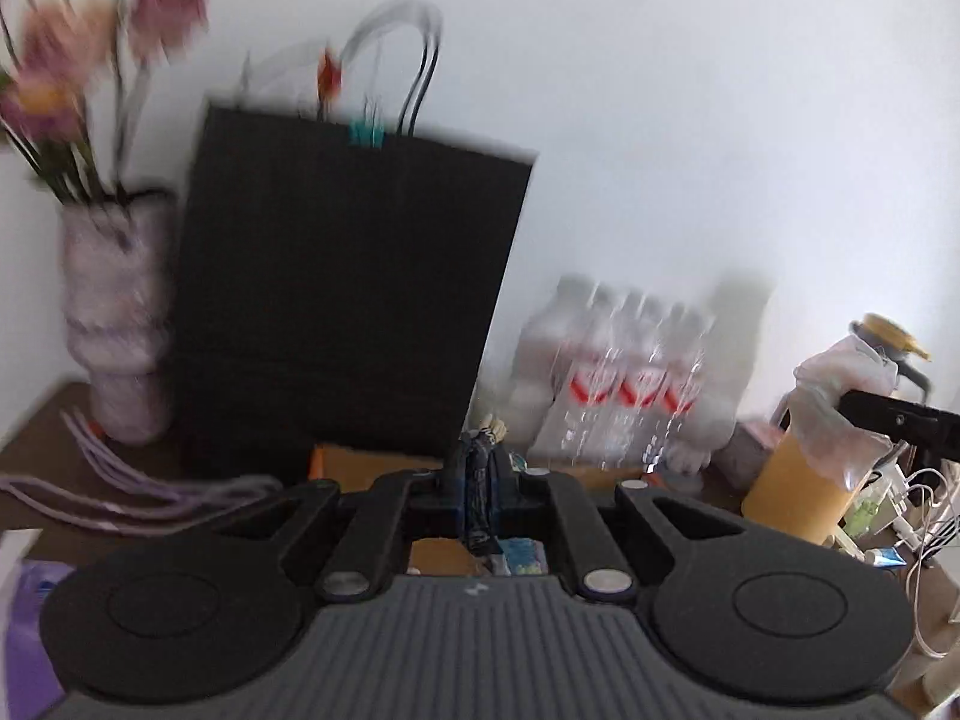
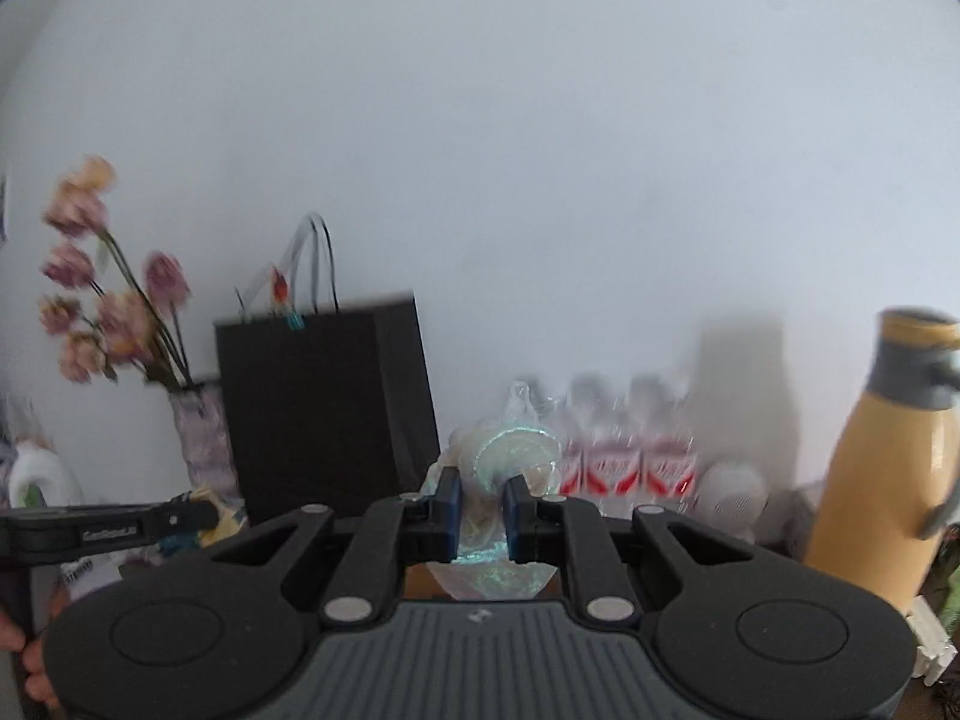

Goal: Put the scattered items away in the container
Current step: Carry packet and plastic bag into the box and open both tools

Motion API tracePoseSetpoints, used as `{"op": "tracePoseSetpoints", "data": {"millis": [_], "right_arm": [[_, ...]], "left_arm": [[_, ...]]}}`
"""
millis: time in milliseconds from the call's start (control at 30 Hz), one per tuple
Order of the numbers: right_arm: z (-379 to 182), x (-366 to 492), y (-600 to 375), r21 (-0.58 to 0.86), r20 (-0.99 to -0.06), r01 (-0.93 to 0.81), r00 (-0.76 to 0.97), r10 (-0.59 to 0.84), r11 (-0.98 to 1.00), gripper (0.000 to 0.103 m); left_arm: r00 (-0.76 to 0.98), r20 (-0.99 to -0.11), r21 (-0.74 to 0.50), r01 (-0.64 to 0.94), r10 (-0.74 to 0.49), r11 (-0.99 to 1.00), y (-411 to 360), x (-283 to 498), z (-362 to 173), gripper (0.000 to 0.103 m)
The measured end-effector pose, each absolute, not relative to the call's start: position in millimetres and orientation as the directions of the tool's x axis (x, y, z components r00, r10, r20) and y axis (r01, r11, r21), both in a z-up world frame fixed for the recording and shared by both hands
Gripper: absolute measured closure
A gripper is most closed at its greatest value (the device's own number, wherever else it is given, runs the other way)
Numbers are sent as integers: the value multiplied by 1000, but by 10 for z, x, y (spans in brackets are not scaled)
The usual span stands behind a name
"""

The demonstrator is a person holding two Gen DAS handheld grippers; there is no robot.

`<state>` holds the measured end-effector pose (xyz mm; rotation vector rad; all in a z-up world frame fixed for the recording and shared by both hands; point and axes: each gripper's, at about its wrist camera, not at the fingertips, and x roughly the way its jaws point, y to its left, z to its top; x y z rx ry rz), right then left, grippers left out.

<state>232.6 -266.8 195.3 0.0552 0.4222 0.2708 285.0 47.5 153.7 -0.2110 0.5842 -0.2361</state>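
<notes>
1. Left wrist view: we see our left tool [image 1: 480,480] clenched tight on a small dark figurine [image 1: 480,474], which stands upright between the pads with its pale top poking out just above them.
2. Straight ahead of that tool stands a black paper bag [image 1: 348,300], upright against the white wall, with its handles looped above the rim.
3. To the left of the bag we see a pale vase [image 1: 117,324] of pink flowers [image 1: 108,48], and purple cords [image 1: 132,486] trail over the brown bench [image 1: 36,426] near the tool's left side.
4. Ahead and to the right stands a shrink-wrapped pack of water bottles [image 1: 624,372]; farther right is a yellow flask [image 1: 804,480], partly covered by the bag in the right tool.
5. Right wrist view: our right tool [image 2: 480,510] grasps a clear crumpled plastic bag [image 2: 510,456] with an iridescent sheen; the film bunches between the blue pads and billows above them.
6. Beyond it we again see the black paper bag ahead on the left, the water bottles straight ahead and the yellow flask close on the right.
7. The left tool reaches in from the left edge, and fingers [image 2: 24,654] show at the lower left corner.
8. Everything beyond the tools is blurred, and we cannot tell which thing is the container.
</notes>
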Motion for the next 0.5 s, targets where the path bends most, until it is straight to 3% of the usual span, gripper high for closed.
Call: {"op": "tracePoseSetpoints", "data": {"millis": [100,200,367,433,500], "right_arm": [[1794,3178,-2522,147,-637,-268,711,298,952,90],[1280,3879,-2430,217,-806,-192,518,287,957,90],[562,4424,-2383,139,-896,-85,414,162,987,89],[381,4568,-2315,85,-916,-76,386,108,993,84],[313,4605,-2246,47,-918,-75,390,72,996,73]], "left_arm": [[684,-683,-248,114,-257,962,438,3529,1257,95],[591,-784,-183,74,-190,980,340,3932,871,95],[527,-841,-103,67,-123,992,222,4225,426,93],[498,-860,-98,57,-113,994,226,4303,332,88],[491,-862,-106,64,-123,992,230,4286,312,86]]}}
